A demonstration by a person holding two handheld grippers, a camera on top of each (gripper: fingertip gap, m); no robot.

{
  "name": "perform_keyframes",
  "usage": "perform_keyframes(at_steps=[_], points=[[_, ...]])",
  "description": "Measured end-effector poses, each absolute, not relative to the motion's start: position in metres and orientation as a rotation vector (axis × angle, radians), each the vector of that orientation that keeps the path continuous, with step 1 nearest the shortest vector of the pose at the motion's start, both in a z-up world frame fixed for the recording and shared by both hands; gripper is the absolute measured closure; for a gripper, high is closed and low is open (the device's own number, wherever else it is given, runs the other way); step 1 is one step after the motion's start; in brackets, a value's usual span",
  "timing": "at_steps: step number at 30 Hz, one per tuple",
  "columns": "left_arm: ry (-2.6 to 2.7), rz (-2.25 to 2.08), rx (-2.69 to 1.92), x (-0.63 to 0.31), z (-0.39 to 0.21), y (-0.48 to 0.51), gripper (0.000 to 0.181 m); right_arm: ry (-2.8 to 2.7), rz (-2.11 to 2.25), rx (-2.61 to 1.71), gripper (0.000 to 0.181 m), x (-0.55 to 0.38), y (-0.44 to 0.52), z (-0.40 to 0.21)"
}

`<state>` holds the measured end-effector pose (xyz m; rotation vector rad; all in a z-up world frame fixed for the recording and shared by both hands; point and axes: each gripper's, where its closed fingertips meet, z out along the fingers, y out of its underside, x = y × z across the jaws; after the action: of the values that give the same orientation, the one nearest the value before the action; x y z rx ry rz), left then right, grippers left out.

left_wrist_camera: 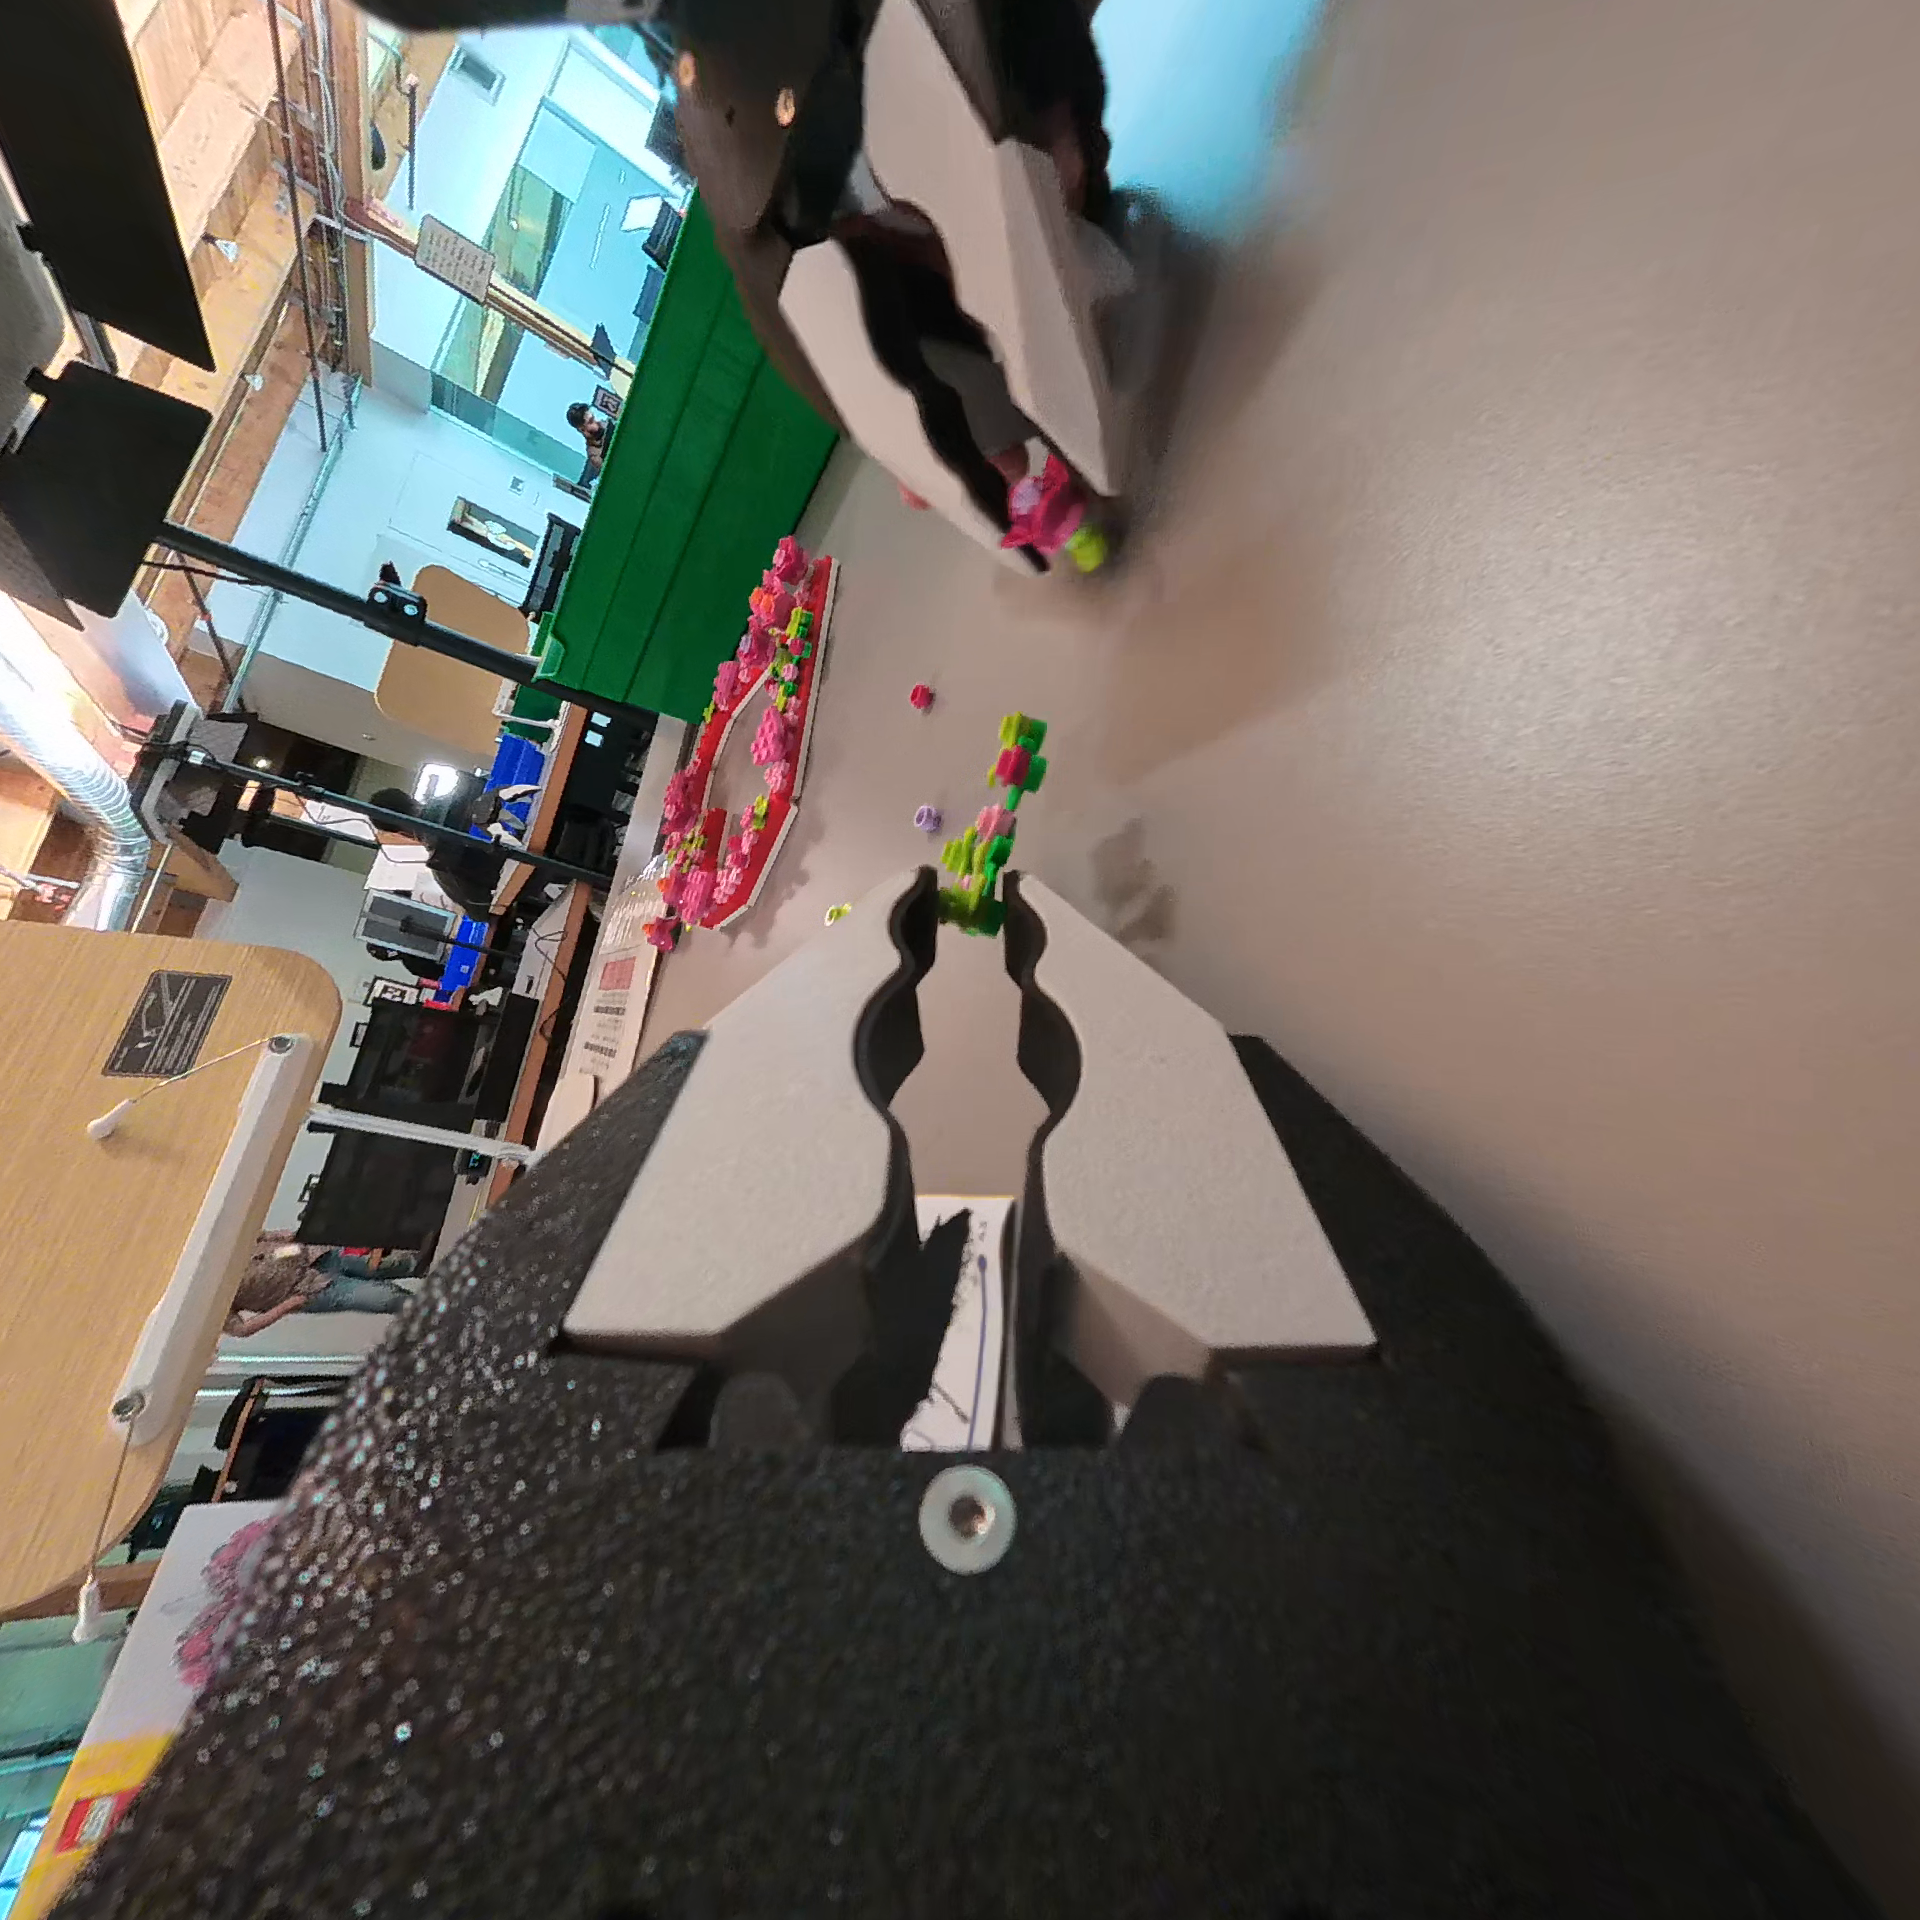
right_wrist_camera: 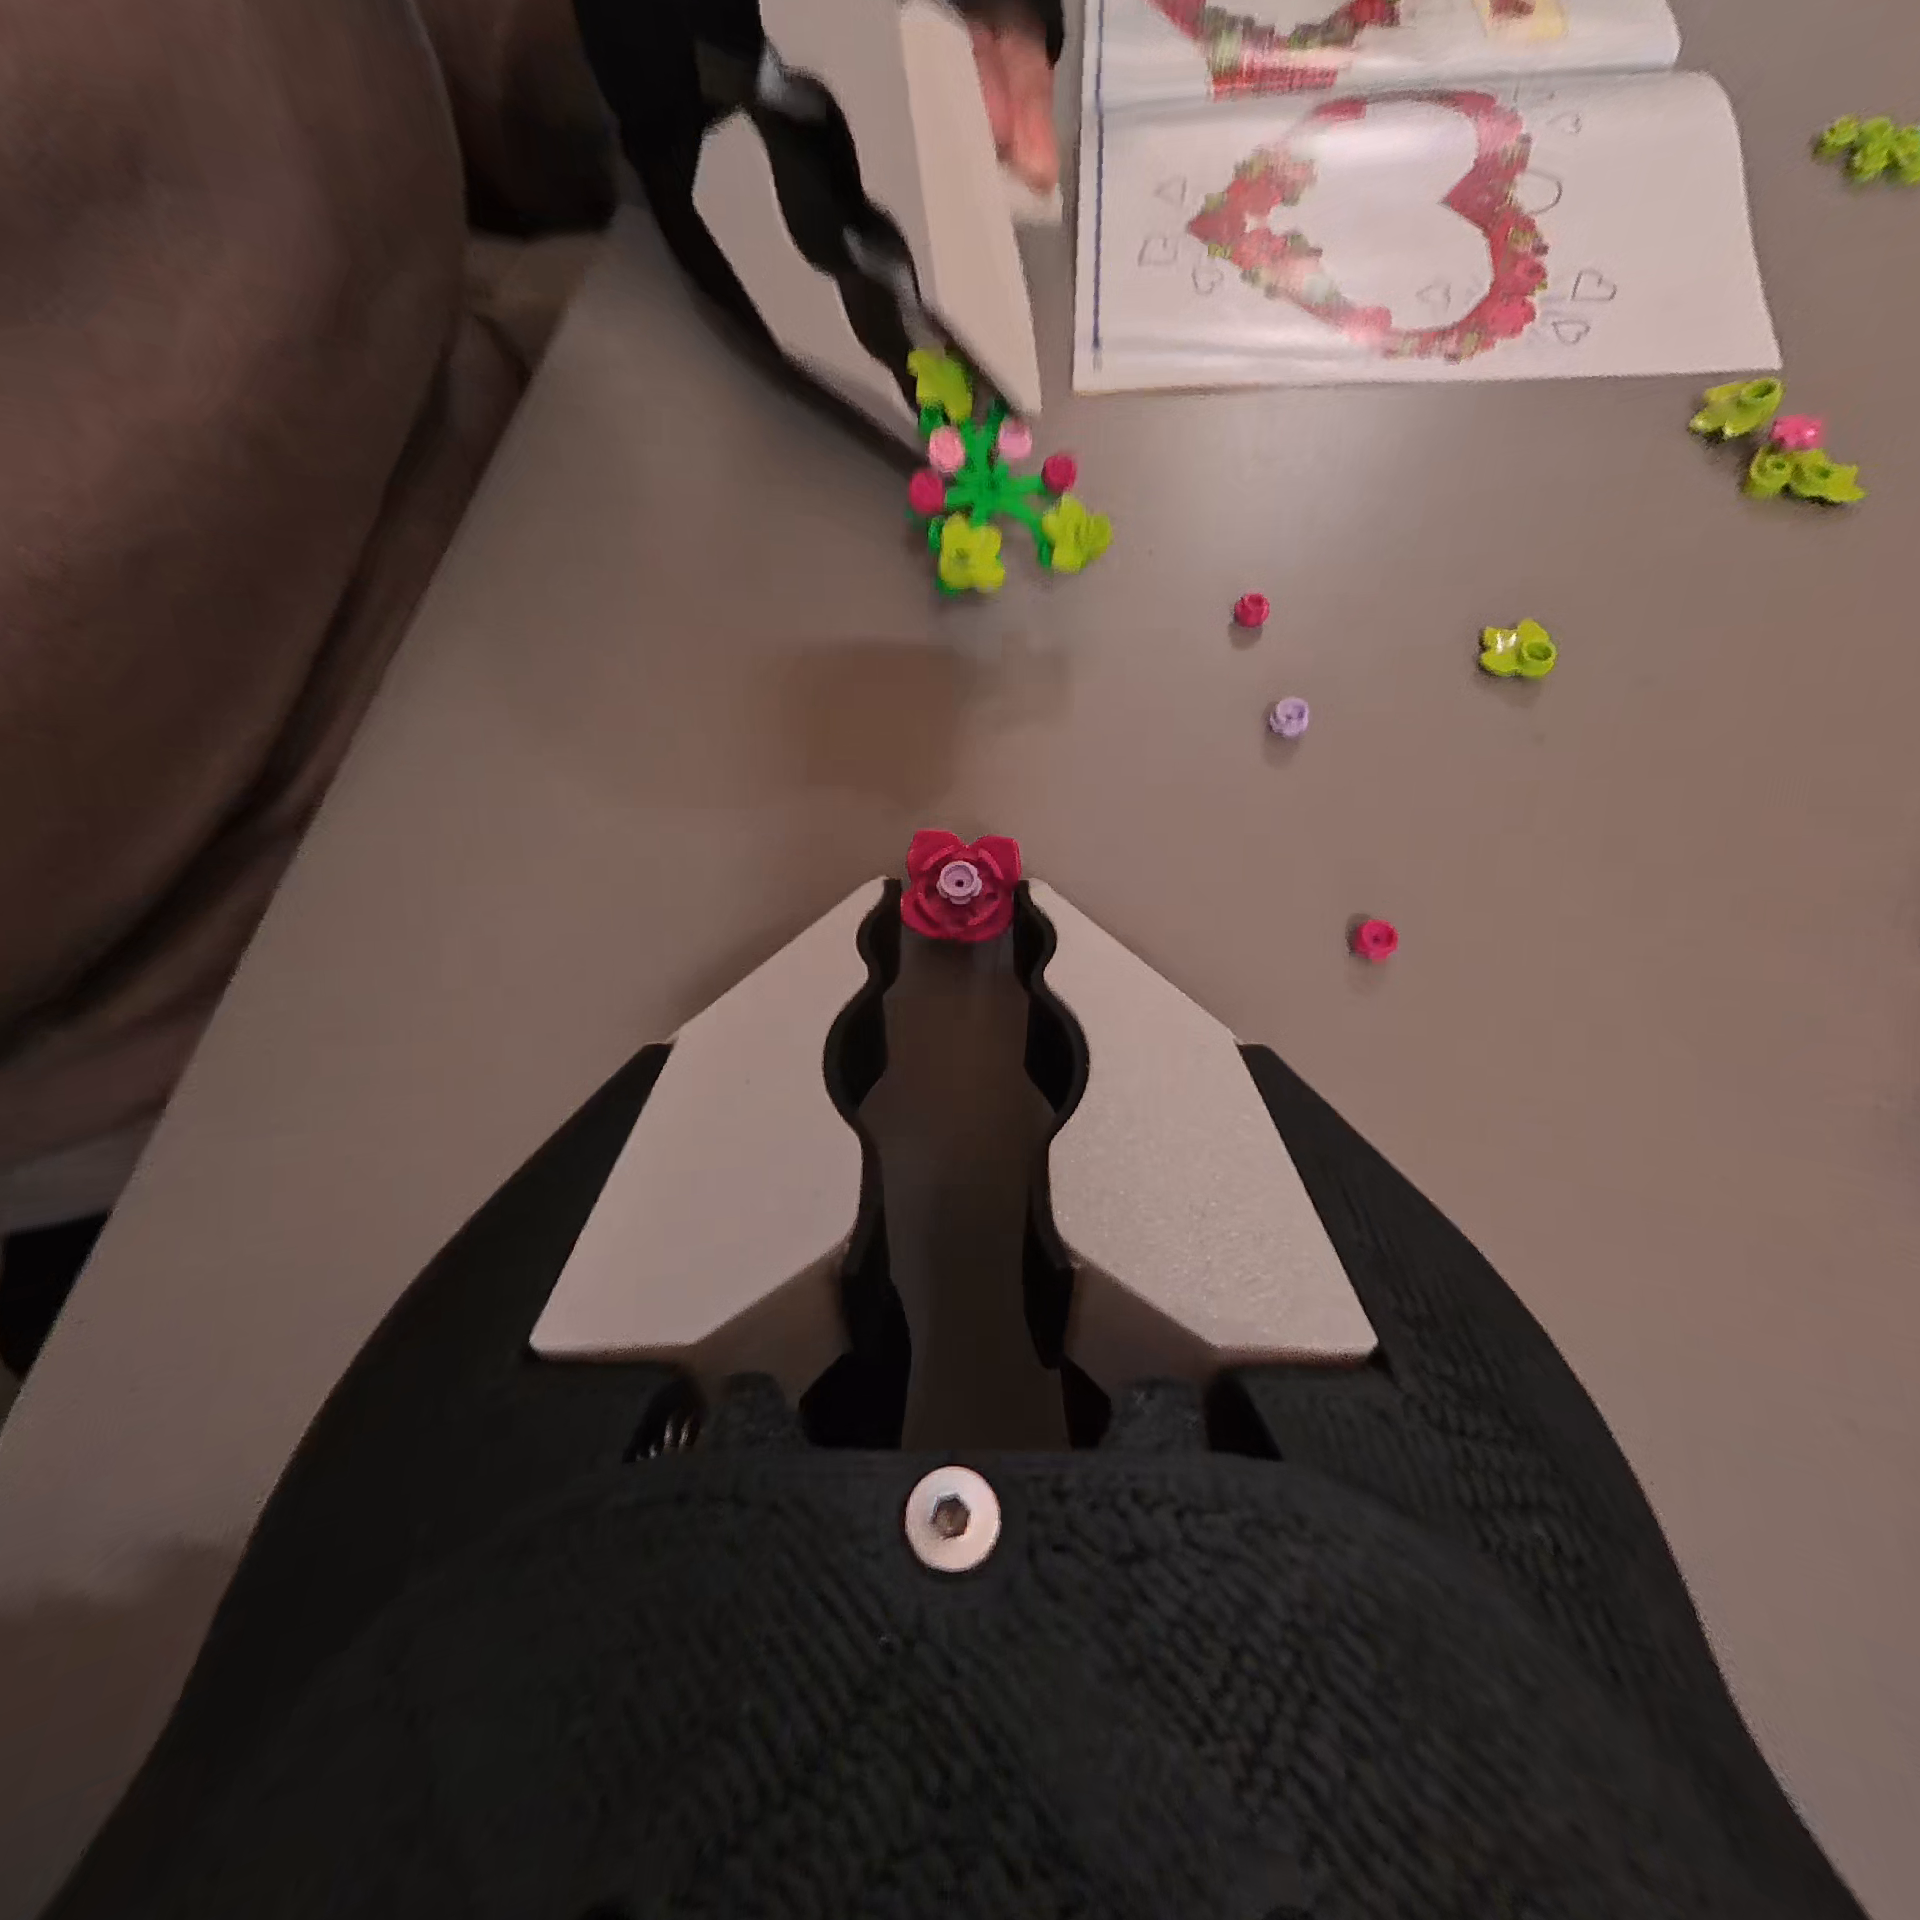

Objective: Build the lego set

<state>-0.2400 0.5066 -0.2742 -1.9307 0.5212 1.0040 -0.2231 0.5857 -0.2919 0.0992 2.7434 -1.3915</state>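
We see our right hand-held gripper (right_wrist_camera: 958, 894) clenching a dark pink plastic rose piece (right_wrist_camera: 958, 885) above the grey surface (right_wrist_camera: 1455, 1039); our left hand-held gripper (left_wrist_camera: 968, 902) pinches a green leafy plastic sprig (left_wrist_camera: 977, 883).

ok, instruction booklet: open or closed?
Open. The instruction booklet lies spread on the table, heart-picture page up, another page beyond it.

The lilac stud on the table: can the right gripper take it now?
Probably not yet. The right gripper is shut on a rose, so it has no free jaws. The path to the lilac stud itself looks clear.
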Motion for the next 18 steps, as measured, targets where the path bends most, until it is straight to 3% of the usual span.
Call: perform_keyframes(at_steps=[5,18], points=[[0.564,0.943,-1.938,-0.233,-0.281,0.513,0.171,2.500,-1.646,0.133,0.162,-0.232,0.551,-0.258],[0.589,0.936,-1.915,-0.231,-0.279,0.519,0.171,2.406,-1.427,0.158,0.162,-0.228,0.521,-0.272]])
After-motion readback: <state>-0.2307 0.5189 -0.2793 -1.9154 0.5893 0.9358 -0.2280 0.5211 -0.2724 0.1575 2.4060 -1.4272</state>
